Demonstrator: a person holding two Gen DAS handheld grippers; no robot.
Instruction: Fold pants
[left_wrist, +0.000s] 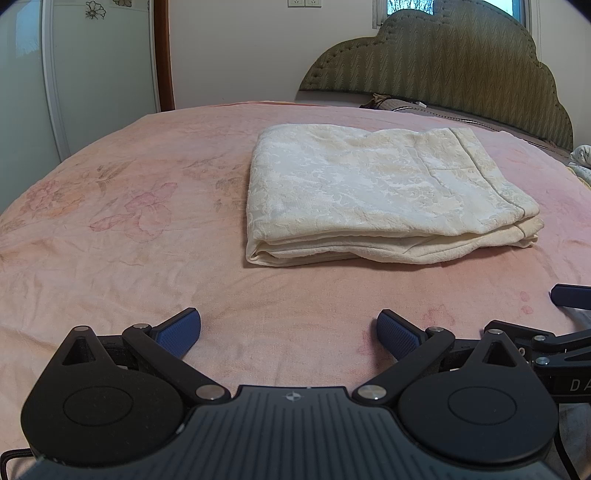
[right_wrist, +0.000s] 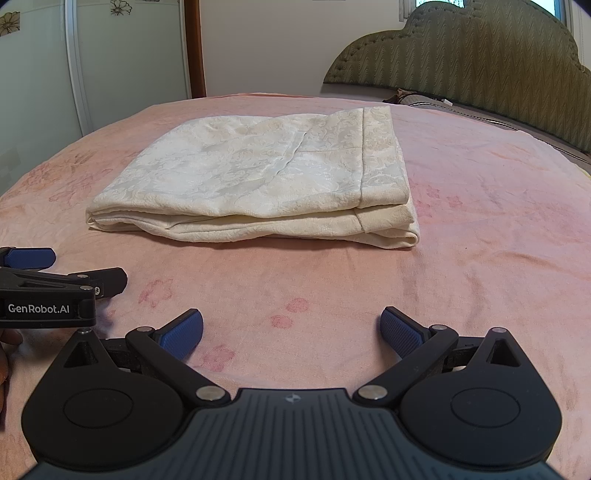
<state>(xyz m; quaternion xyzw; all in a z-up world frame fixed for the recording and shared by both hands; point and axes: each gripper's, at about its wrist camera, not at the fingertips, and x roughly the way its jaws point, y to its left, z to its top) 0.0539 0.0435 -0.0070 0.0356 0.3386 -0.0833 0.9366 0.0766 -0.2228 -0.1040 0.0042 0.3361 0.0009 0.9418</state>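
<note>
On the bed (left_wrist: 110, 221), spread with a pink flowered sheet, the cream pants (left_wrist: 369, 192) lie as a compact rectangular stack of several layers, out ahead of both tools and touching neither. The hem band runs along the stack's right side and the folded edges face the cameras.

The left gripper (left_wrist: 289, 332) hovers low over bare sheet, its blue-padded fingers (left_wrist: 181, 332) spread wide with nothing between them. The right gripper (right_wrist: 291, 332) sits just beside it, fingers likewise spread and empty. Each tool shows at the edge of the other's view.

Judging by the tidy bundle, the folding looks finished or nearly so; this reads as the closing step, with both tools clear of the cloth. If anything is left, it would be squaring the slightly offset lower layers at the near right corner, which calls for a light pinch on that corner rather than a lift of the whole stack.

Writing: "GenRobot.AI" in white on the side of the left tool, seen from the right wrist; from the left wrist, only the letters "DA" at the frame edge. A padded green headboard (left_wrist: 443, 55) stands behind.
</note>
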